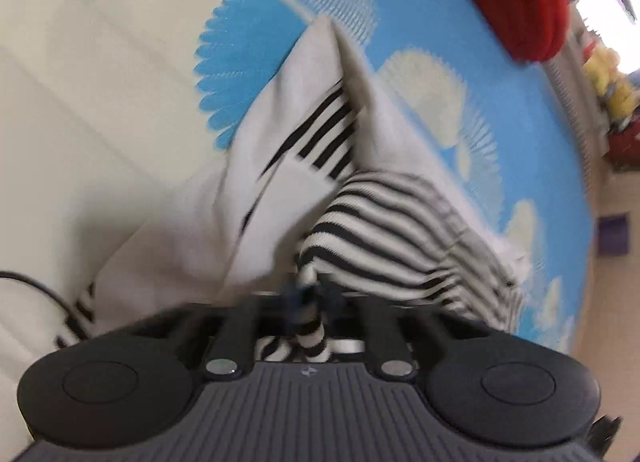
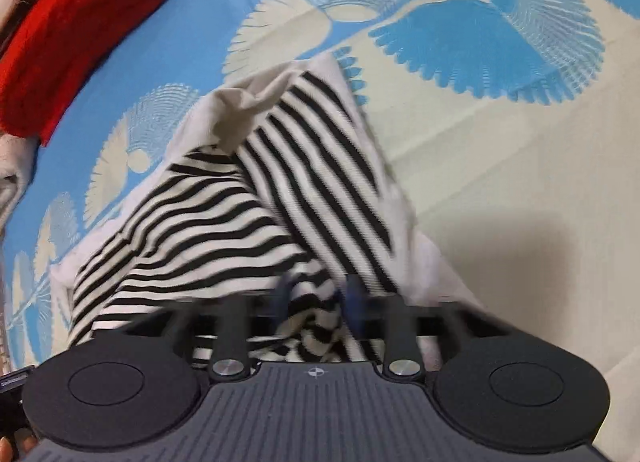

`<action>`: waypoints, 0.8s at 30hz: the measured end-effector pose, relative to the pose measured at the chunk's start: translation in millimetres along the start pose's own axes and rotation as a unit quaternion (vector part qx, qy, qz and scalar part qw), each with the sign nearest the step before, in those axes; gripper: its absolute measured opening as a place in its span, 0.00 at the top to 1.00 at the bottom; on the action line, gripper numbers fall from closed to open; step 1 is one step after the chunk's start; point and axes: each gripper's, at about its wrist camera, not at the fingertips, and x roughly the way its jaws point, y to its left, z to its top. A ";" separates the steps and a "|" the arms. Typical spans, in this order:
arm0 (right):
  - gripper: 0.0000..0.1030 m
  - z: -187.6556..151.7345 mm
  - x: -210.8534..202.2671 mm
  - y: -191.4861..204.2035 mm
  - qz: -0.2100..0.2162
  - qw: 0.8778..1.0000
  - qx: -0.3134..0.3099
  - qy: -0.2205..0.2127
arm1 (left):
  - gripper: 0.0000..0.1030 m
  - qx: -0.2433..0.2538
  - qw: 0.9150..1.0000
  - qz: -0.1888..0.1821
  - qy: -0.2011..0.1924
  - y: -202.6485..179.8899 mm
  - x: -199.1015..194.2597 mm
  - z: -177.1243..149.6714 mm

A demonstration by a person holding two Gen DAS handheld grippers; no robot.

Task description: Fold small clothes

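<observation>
Fig. — Both wrist views, mid-fold, motion blur throughout.

Bedsheet (image 1: 100,102): blue w/ cream fan motifs, fills both frames; serves as the work surface.

Red knit item (image 2: 72,34): upper left of right-wrist frame, upper right of left-wrist frame; lies well apart from the work piece, not part of this step.

Striped garment (image 2: 224,222): black-and-white stripes w/ plain pale panels, centre of both frames. Near part is raised off the sheet and tented toward the cameras; far part sits on the sheet near frame centre. Pale lining shows folded over at its far end.

Left gripper (image 1: 310,302): bottom centre, fingers drawn close together, a pinch of striped fabric caught between them.

Right gripper (image 2: 320,298): bottom centre, fingers narrowed on a bunch of the same fabric — blue pads (image 2: 354,302) partly blurred.

Step in hand (judged): carrying a held edge over to lay one half on the other. To do it well: keep both pinches level and the span between them taut, so the edge lands straight; lower onto the far part w/o dragging it; release only once layers align. Risk: bunched grip leaves a creased corner.
</observation>
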 end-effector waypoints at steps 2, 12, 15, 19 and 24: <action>0.95 -0.7 -12.0 3.6 0.030 0.999 0.012 -0.031 | 0.95 0.028 0.996 -0.040 -0.069 -10.7 -23.9 2.8; 0.93 -3.5 -11.5 -16.6 0.002 0.997 0.079 -0.004 | 0.88 0.032 0.997 0.068 0.007 11.5 -0.4 -0.2; 0.79 -10.5 4.2 -20.5 -0.034 0.996 0.083 0.026 | 0.69 0.043 0.996 0.075 -0.003 8.1 -5.3 2.7; 0.65 -3.8 -27.3 3.5 -0.049 0.995 0.019 -0.084 | 0.66 0.074 0.991 0.062 -0.089 -5.4 -33.7 4.8; 0.61 -0.7 -39.7 18.5 0.030 0.993 -0.028 -0.115 | 0.67 0.108 0.990 -0.013 -0.086 -24.5 -29.9 -1.7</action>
